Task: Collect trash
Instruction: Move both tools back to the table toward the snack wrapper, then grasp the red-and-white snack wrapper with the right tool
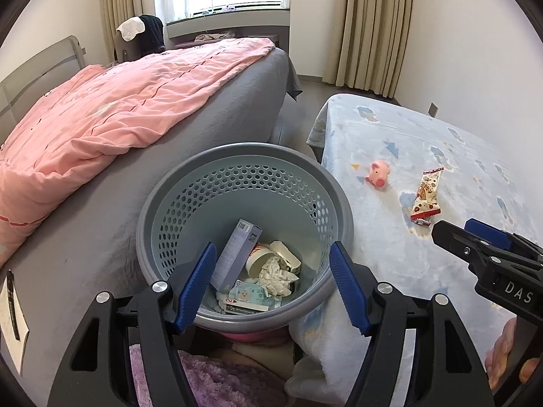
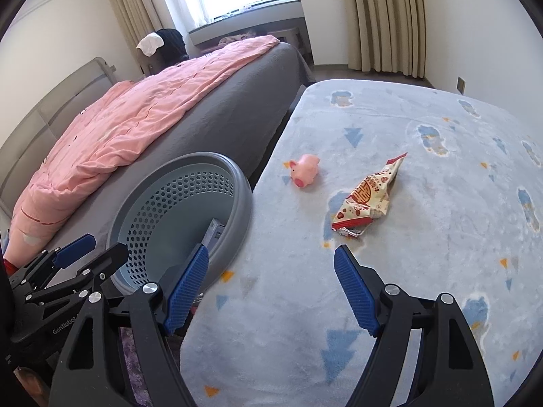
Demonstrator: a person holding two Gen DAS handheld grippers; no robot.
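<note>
While the grey perforated plastic bin [image 1: 244, 203] already holds a box, a cup, crumpled paper and a wipes pack, we judge the job mostly done. One red-and-cream snack wrapper [image 2: 368, 196] lies on the blue-patterned table [image 2: 424, 271] near a pink toy pig [image 2: 303, 169]. Our right gripper [image 2: 271, 291] and left gripper [image 1: 273, 288] are both spread wide, holding nothing.

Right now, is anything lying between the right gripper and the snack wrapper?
No. In the right wrist view, only bare blue blanket separates the open right gripper from the snack wrapper.
</note>
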